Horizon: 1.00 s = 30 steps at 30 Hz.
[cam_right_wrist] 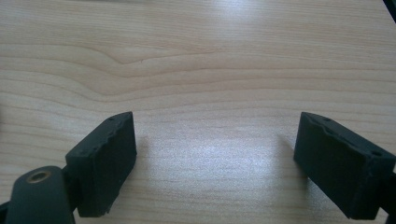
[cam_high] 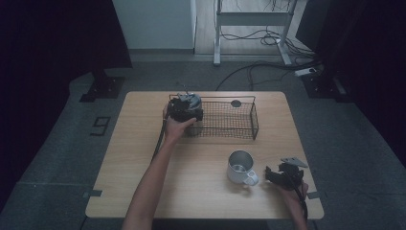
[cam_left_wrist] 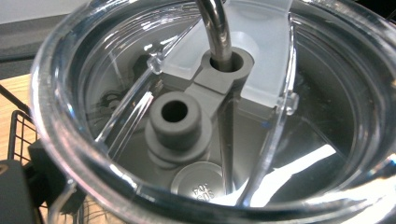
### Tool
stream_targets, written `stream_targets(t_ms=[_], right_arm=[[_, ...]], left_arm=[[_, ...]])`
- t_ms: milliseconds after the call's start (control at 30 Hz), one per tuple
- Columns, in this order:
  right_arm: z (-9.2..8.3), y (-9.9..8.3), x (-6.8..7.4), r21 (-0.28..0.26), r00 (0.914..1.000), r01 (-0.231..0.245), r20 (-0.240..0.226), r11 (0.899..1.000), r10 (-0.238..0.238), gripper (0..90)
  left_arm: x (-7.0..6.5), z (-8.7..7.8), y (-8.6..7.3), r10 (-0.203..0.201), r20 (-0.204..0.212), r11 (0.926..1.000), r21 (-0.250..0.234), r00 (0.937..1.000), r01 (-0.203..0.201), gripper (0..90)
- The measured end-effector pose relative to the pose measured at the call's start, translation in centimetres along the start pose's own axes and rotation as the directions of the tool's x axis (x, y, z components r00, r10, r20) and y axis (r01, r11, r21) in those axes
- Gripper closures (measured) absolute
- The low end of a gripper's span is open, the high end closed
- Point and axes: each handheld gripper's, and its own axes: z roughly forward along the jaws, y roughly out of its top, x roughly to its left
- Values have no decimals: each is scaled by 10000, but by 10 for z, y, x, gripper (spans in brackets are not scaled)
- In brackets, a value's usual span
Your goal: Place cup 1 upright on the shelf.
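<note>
A tumbler (cam_high: 193,101) with a clear lid (cam_left_wrist: 299,107) and a bent metal straw (cam_left_wrist: 215,28) stands at the left end of a black wire basket (cam_high: 255,122). My left gripper (cam_high: 186,114) is against its near side and grips it, with the lid rim right in front of the left gripper view's camera. A steel mug (cam_high: 239,166) with a white handle stands on the table's near right. Just right of that handle my right gripper (cam_high: 274,175) rests low, and in the right gripper view it (cam_right_wrist: 215,163) stands open over bare wood.
A small dark round thing (cam_high: 236,103) sits at the basket's far rim. The wooden table (cam_high: 143,158) has free room on its left and front. Beyond it are stand bases, cables and a desk frame on the floor.
</note>
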Motion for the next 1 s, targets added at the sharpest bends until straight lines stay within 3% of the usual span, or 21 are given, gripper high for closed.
stream_targets(t_ms=[467, 700, 1000], right_arm=[[0, 0, 0, 1, 10000, -3, -2, 10000, 3, 127], [1, 1, -1, 18, 10000, -2, -15, 10000, 2, 125], [2, 2, -2, 19, 10000, -2, 0, 10000, 2, 125]], left_arm=[[-3, -6, -1, 335, 119, 9993, -154, 9994, -333, 0], [-4, -12, 0, 225, 30, 9989, -409, 9997, -223, 0], [-1, -40, -2, 279, 104, 9971, -712, 9996, -271, 0]])
